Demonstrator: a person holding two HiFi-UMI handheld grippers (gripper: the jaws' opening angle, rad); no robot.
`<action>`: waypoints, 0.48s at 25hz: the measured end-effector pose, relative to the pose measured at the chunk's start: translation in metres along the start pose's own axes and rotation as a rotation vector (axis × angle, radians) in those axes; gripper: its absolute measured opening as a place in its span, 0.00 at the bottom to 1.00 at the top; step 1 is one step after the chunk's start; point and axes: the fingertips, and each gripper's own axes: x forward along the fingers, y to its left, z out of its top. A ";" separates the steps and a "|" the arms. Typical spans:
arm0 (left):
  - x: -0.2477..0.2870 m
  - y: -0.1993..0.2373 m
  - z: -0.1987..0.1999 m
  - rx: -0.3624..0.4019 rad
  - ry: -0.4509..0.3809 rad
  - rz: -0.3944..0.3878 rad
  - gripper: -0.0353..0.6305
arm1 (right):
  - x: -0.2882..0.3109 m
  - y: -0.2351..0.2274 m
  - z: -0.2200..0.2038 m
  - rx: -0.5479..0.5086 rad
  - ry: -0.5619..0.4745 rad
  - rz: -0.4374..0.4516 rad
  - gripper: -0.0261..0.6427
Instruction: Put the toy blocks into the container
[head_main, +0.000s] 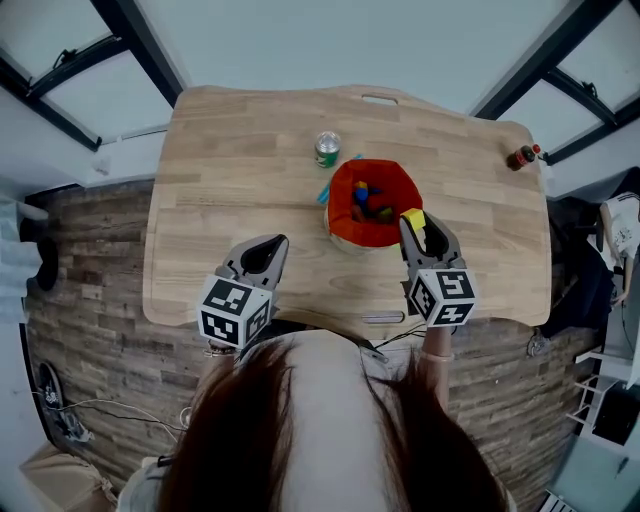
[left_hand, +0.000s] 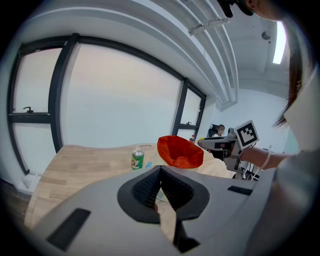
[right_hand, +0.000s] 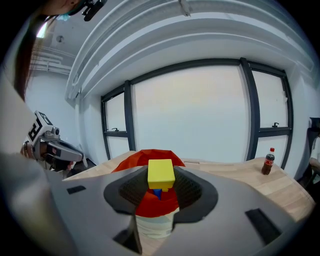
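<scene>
Yellow block (right_hand: 161, 172) clamped in right tool (head_main: 414, 226), beside red container (head_main: 392, 178).

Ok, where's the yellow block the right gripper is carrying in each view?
Head view: yellow block right of centre, between the right gripper fingers, at the red container's right rim.
Left gripper view: too small to make out; the right gripper tip shows at the container's right edge.
Right gripper view: dead centre, pinched between the fingers, container just beyond.
Shared landmark: the red container.
</scene>
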 end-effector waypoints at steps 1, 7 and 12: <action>-0.001 0.001 0.000 -0.002 -0.001 0.003 0.07 | 0.002 0.000 0.000 -0.003 0.004 0.000 0.28; -0.004 0.010 -0.002 -0.017 -0.003 0.023 0.07 | 0.017 0.002 0.002 -0.036 0.026 0.009 0.28; -0.008 0.015 -0.004 -0.027 -0.005 0.035 0.07 | 0.023 0.005 -0.001 -0.054 0.047 0.017 0.28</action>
